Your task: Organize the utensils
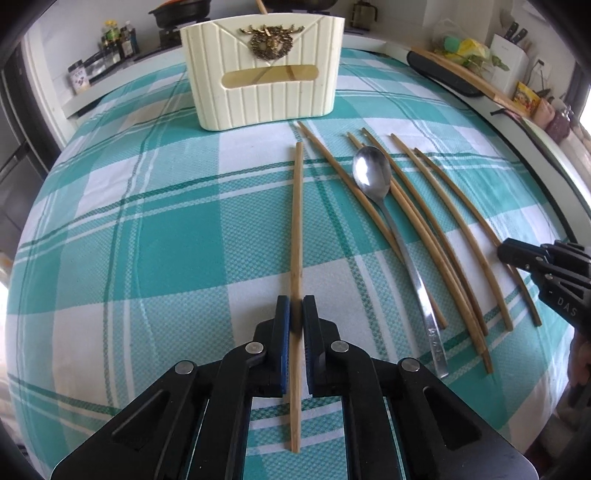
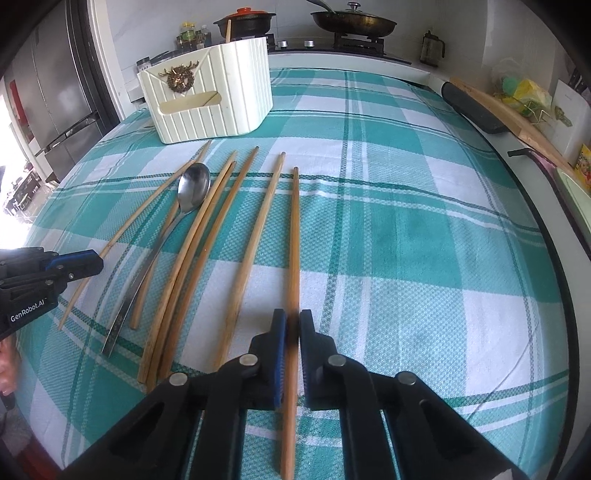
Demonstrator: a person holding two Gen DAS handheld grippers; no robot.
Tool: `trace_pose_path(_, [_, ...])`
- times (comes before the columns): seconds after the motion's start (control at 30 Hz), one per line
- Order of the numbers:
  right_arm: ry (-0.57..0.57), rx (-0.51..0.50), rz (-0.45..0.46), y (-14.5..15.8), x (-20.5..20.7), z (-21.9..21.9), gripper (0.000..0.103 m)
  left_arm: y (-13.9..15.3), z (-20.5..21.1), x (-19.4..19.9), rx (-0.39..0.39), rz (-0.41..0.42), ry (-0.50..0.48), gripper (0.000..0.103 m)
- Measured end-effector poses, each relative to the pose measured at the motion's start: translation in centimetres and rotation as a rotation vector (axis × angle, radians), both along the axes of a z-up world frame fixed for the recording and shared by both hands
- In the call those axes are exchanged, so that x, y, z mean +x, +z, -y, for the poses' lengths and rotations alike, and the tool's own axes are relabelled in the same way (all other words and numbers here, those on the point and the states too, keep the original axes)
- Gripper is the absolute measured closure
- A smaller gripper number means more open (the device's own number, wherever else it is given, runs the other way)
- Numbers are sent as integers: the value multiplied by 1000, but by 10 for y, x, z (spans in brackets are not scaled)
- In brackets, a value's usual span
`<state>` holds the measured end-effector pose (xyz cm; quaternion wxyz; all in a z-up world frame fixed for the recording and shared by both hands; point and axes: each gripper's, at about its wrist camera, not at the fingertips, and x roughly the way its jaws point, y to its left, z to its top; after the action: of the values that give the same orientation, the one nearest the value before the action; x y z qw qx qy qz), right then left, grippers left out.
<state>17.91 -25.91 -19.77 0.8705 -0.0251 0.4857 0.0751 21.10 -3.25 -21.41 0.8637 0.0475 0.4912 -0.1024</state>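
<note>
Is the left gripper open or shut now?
Shut: the left gripper has both pads pressed against one chopstick lying on the tablecloth.

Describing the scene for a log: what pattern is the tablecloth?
Teal-and-white plaid tablecloth, clearest in the right wrist view.

On the tablecloth [image 1: 147, 221] a utensil holder [image 1: 264, 74] stands at the far end; before it lie chopsticks side by side, with a spoon [image 1: 391, 229] among them, bowl toward the holder; the left gripper [image 1: 294, 314] grips the leftmost chopstick [image 1: 297, 221]; the right gripper [image 2: 291, 332] grips the rightmost chopstick [image 2: 294, 240]; behind the table, a stove carries a pan [image 2: 352, 20] and pot [image 2: 245, 22].
</note>
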Motion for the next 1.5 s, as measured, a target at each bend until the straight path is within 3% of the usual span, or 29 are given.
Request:
trace_pose_path(0.27, [-78,-50,-34,3,-12,27,96,6,-59,-5,15,2,131,97])
trace_pose_path(0.37, [-91,-25,-63,4,-13,35,93,5,-74,-5,-1,-16,146,94])
trace_pose_path(0.43, [-75,-1,-76,7,-12,37,81,8,-82,-4,-29,-22,135,74])
trace_pose_path(0.47, [-62,6,-80,8,-11,37,70,10,-85,-4,-52,-23,123,57])
trace_pose_path(0.5, [-49,8,-86,10,-10,36,66,13,-89,-3,-78,-25,107,45])
trace_pose_path(0.53, [-34,12,-96,11,-9,36,66,16,-91,-1,-101,-30,87,43])
trace_pose_path(0.67, [5,40,-167,12,0,40,66,18,-94,13,-127,-84,12,41])
trace_pose_path(1.2, [69,-26,-297,2,68,26,66,-5,-71,88,69,-113,-85,40])
trace_pose_path(1.27, [67,-49,-289,1,82,21,66,-4,-71,95,66,-117,-81,48])
trace_pose_path(1.3, [65,-56,-281,1,89,20,66,-3,-71,98,67,-114,-73,66])
trace_pose_path(1.33, [61,-59,-280,0,97,18,66,-1,-71,101,66,-110,-70,76])
trace_pose_path(1.37, [50,-58,-284,-1,106,18,67,-1,-70,104,60,-111,-68,94])
trace_pose_path(1.4, [43,-57,-274,-1,113,17,70,-1,-68,107,50,-115,-66,97])
trace_pose_path(1.43, [48,-70,-272,-1,120,15,88,0,-68,109,42,-110,-64,98])
trace_pose_path(1.47, [50,-74,-269,-1,125,14,96,0,-67,108,37,-101,-63,98])
trace_pose_path(1.5, [46,-61,-265,1,130,14,97,3,-65,109,33,-88,-60,98])
